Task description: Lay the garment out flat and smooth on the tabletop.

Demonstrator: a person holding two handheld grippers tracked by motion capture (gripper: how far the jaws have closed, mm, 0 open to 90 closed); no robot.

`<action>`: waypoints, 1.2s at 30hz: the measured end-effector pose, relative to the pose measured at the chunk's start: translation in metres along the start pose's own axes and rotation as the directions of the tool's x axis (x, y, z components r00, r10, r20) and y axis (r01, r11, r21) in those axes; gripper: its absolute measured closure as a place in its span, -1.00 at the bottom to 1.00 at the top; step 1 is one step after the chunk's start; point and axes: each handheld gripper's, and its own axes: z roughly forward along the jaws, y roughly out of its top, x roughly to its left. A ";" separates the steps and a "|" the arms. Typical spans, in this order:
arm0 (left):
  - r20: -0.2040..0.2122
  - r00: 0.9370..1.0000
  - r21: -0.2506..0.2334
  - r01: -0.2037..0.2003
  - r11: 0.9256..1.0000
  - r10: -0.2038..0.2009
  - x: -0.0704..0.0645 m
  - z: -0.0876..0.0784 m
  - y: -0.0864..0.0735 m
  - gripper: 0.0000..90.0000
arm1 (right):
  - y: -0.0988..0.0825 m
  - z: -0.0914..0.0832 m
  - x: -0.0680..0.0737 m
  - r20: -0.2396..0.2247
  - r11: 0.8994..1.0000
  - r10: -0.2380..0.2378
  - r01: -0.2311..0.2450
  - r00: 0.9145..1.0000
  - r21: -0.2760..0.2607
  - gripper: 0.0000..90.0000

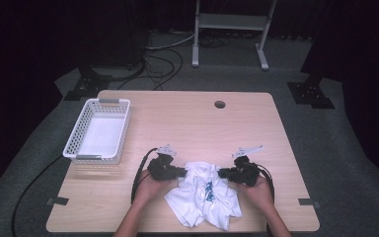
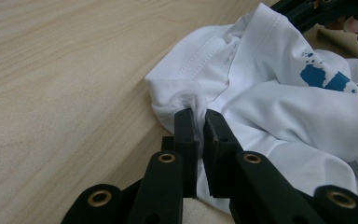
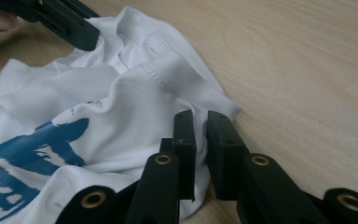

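White T-shirt point(image 1: 205, 193): crumpled in a heap on the near middle of the wooden table point(image 1: 187, 123), between the two grippers; blue print point(image 1: 209, 191) partly visible among the folds. In the left gripper view, stitched hem and collar area turned up toward the camera, blue print point(image 2: 324, 79) off to the right. In the right gripper view, blue print point(image 3: 32, 149) at lower left, a stitched hem running diagonally toward the jaws.

Left gripper point(image 1: 181, 172): at the left edge of the heap, held in the person's left hand point(image 1: 150, 190). Jaws drawn nearly together, pinching a small bunched fold of white fabric between the pads, as seen in the left gripper view point(image 2: 199, 122). Cable trailing back to the near left.

Right gripper point(image 1: 222, 173): at the right edge of the heap, held in the person's right hand point(image 1: 261, 192). Jaws narrow, clamped on a fold of the shirt's hemmed edge, as seen in the right gripper view point(image 3: 201, 125). Fabric visible in the slit between the pads.

White plastic basket point(image 1: 98, 129): perforated walls, on the far left part of the table, well apart from the shirt.

Round cable hole point(image 1: 220, 104): near the far edge of the table, right of centre.

Metal frame stand point(image 1: 229, 29): on the grey floor beyond the table.

Black cables point(image 1: 163, 59): loose on the floor, beyond the far left corner.
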 end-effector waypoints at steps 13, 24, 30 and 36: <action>0.035 0.999 -0.049 -0.033 0.998 0.034 -0.007 -0.025 0.004 0.89 | 0.007 -0.036 0.018 -0.029 0.995 -0.052 0.050 0.998 -0.084 0.86; 0.060 0.993 -0.089 -0.093 0.992 0.098 -0.026 -0.052 0.008 0.89 | 0.010 -0.072 0.040 -0.047 0.984 -0.111 0.103 0.993 -0.148 0.86; 0.080 0.989 -0.097 -0.119 0.988 0.127 -0.041 -0.059 -0.002 0.89 | -0.001 -0.079 0.053 -0.063 0.980 -0.132 0.121 0.989 -0.158 0.86; 0.091 0.986 -0.094 -0.133 0.987 0.142 -0.055 -0.064 -0.016 0.89 | -0.017 -0.080 0.064 -0.086 0.981 -0.132 0.118 0.987 -0.152 0.86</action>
